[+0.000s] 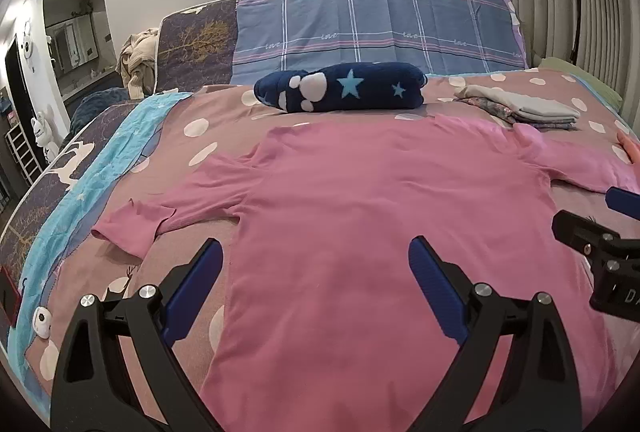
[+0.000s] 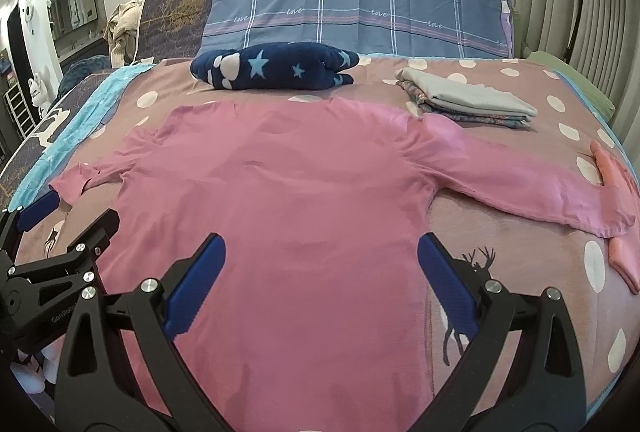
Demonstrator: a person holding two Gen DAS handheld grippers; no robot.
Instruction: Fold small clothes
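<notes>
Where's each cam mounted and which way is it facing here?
Left wrist: sits on the left tongs, looks up the bed over the pink shirt toward the plaid pillow; own open fingers show, right tongs at the right edge.
Right wrist: sits on the right tongs, same heading, shifted right; left tongs at the left edge.
Shared: shirt, star blanket, folded stack.

A bed with a dusty-pink, white-dotted cover (image 1: pixel 472 87) fills the frame. A pink long-sleeved shirt (image 1: pixel 360 199) lies flat at centre; a navy starred fleece bundle (image 1: pixel 344 85) above; folded grey cloths (image 2: pixel 468 97) upper right.
</notes>
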